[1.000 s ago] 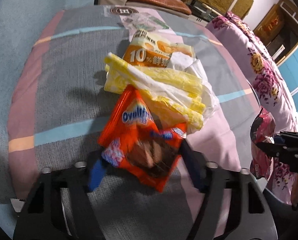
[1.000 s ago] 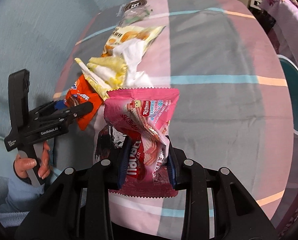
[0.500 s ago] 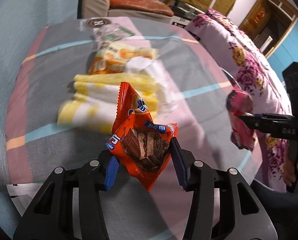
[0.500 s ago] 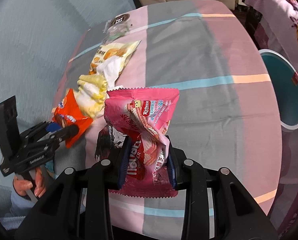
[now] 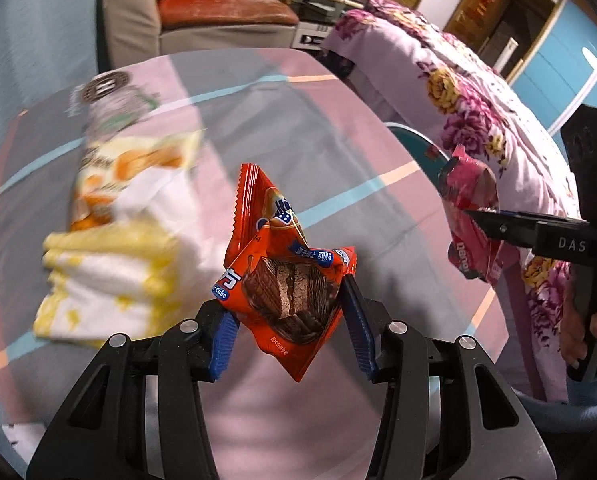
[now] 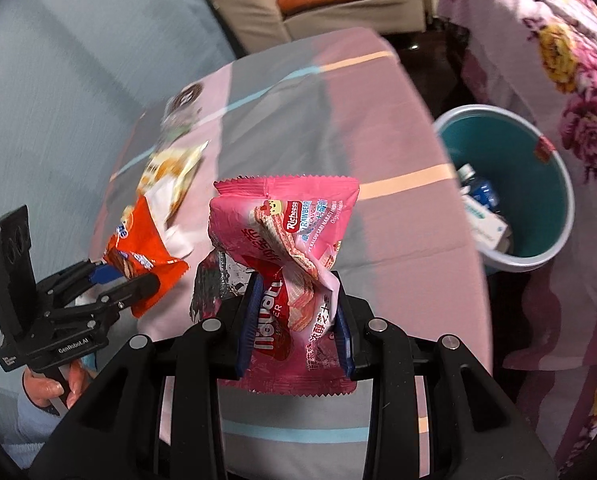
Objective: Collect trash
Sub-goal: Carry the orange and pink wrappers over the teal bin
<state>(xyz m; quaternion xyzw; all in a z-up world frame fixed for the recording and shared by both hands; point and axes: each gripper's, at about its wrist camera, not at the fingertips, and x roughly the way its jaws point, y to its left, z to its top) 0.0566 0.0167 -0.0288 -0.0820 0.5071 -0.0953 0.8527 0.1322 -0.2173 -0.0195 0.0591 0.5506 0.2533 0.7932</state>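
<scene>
My left gripper [image 5: 288,334] is shut on an orange chocolate snack wrapper [image 5: 286,276] and holds it above the table. It also shows in the right wrist view [image 6: 138,240]. My right gripper [image 6: 294,326] is shut on a pink strawberry wafer wrapper [image 6: 286,240], lifted off the table; this wrapper shows at the right of the left wrist view [image 5: 472,220]. A teal trash bin [image 6: 554,184] with a white rim stands on the floor past the table's right edge, with some trash inside.
On the striped tablecloth [image 5: 298,120] lie a yellow-white crumpled bag [image 5: 110,272], an orange-printed snack bag [image 5: 130,168] and a clear wrapper [image 5: 110,96]. A floral bedspread [image 6: 538,80] is at the right, a sofa [image 6: 318,0] at the back.
Both grippers have swung right, toward the bin side, each carrying its wrapper. The orange wrapper was lifted off the pile. The bin has come into fuller view.
</scene>
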